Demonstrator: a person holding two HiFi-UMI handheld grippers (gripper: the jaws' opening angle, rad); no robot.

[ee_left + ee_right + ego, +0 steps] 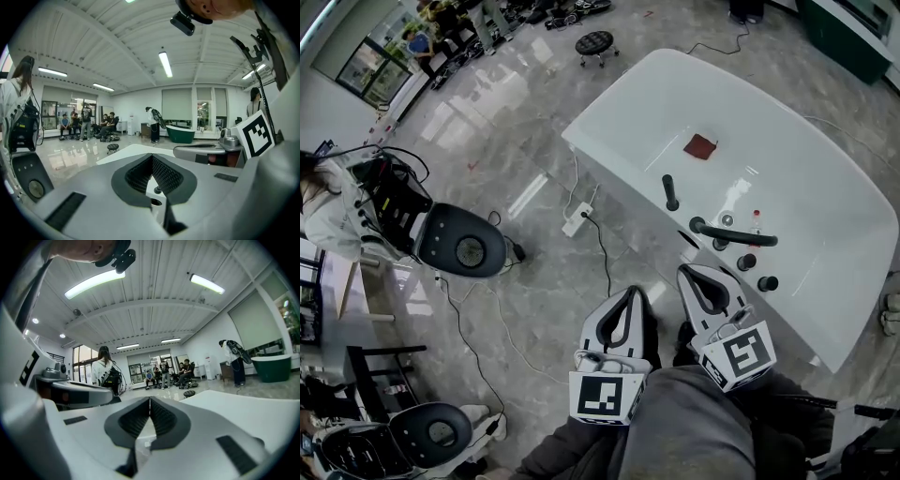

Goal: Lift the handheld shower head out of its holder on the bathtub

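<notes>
Head view, upper right: white bathtub (787, 122) on polished grey floor (516, 150). On the tub's near rim, just right of frame centre: handheld shower head (669, 187), slim and black, upright in its holder (672, 205). Not yet lifted. To its lower right: black faucet (733, 235) with a long spout lying level, then two black knobs (757, 273). Inside the tub, upper centre: a reddish cloth (700, 146).

Bottom centre: left gripper (632, 292), pointing toward upper right, short of the tub rim, touching nothing. In the left gripper view, fingers (166, 174) pressed together at the tips, nothing between them, white tub edge beyond.

Just to its right: right gripper (697, 272), tip close under the rim below the faucet; contact not discernible. In the right gripper view, fingers (161, 418) likewise shut tight and empty.

Both grippers apart from the shower head.

Left half of head view: white power strip (577, 219) with black cable (605, 253) on the floor, dark round-based machine (467, 246), person (323, 216) in a white top at the left edge. Top centre: black stool (595, 42). Far back in the left gripper view: seated people (77, 125) at left, green bathtub (181, 133) right of centre.
</notes>
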